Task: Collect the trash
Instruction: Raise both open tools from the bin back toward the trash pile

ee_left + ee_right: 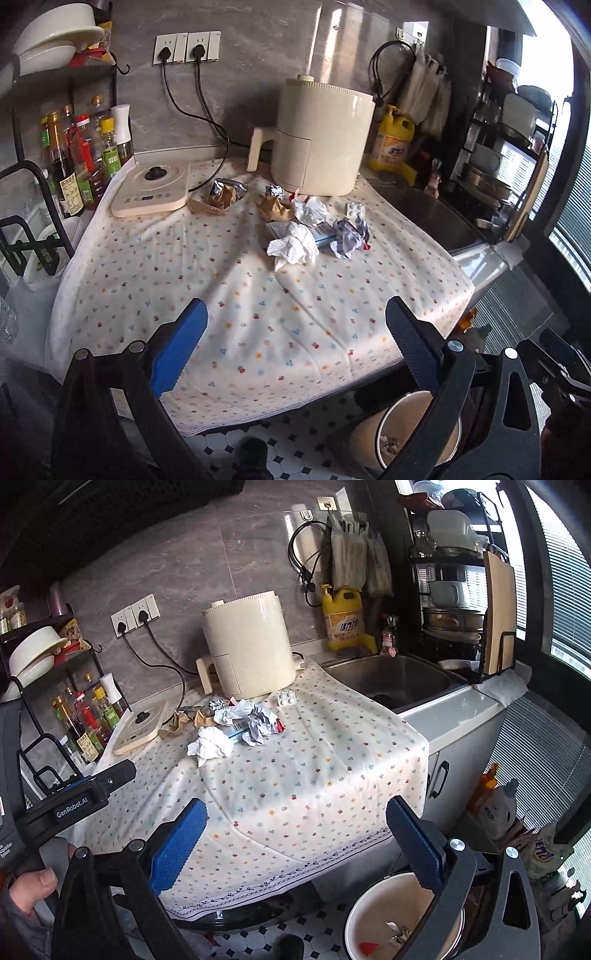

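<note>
Both pairs of jaws spread wide, nothing held. Left gripper [295, 350] and right gripper [295, 834] poised over the near edge of the flowered tablecloth [229, 295], blue ribbed pads [181, 347] facing inward.

Well ahead of the jaws, near the far side of the cloth and just in front of the cream air fryer [321, 136]: a loose scatter of trash. Nearest, a crumpled white tissue [293, 247], soft and puffy. Just right of it, a printed paper wad [349, 236], creased, greyish. Further back, another white paper ball [310, 210], a small foil ball [274, 191], shiny and tight, two brown paper scraps [218, 201], and a blister pack [354, 210], flat, stiff, with round pill bumps. A flat printed wrapper [321, 232] half buried beneath the wads.

Below the right jaw of each gripper, on the tiled floor: a round bin [402, 919], smooth pale wall, a few scraps already inside.

Likely featherweight, all of it; springy paper, easily compressed, no breakage risk. Best taken across the bulk of each wad, pinching through the middle. Foil ball probably firmer, possibly prone to rolling. Blister pack and flat wrapper likely trickier: thin, lying flush on soft cloth, best caught by an edge. Cloth itself loose and wrinkled, apt to bunch into the pinch.
</note>
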{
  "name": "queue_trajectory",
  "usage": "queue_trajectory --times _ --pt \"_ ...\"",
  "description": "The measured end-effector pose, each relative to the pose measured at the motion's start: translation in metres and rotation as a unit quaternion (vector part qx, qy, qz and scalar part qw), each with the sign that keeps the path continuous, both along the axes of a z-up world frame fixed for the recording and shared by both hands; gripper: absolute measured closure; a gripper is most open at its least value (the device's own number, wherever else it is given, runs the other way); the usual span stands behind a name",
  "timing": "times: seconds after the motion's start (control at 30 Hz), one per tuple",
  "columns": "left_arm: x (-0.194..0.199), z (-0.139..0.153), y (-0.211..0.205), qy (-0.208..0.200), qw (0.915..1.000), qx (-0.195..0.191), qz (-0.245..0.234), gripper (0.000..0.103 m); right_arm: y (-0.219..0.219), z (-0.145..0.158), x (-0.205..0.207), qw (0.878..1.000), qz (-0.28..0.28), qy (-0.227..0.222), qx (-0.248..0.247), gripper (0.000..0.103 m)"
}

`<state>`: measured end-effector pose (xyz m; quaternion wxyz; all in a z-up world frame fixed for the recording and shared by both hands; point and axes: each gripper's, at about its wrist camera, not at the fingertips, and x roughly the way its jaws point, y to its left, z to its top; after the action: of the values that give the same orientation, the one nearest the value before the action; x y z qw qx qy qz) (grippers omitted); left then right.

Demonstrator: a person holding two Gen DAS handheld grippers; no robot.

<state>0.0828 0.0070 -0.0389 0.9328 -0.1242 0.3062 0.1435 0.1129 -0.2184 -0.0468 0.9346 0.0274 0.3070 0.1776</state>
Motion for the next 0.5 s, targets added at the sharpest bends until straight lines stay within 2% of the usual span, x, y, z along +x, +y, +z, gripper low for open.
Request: queue_trajectory --times 0.33,0.5 --pt "0.024 0.004 0.059 -0.019 0.9994 -0.008 0.027 0.007 0.06 0.008 0.038 1.0 0.009 -0.01 0.006 0.008" --pt "0.05 -0.007 0.085 -0.014 0.9994 -0.027 0.016 0.007 0.087 0.006 0.056 1.0 0.005 -0.017 -0.007 0.008"
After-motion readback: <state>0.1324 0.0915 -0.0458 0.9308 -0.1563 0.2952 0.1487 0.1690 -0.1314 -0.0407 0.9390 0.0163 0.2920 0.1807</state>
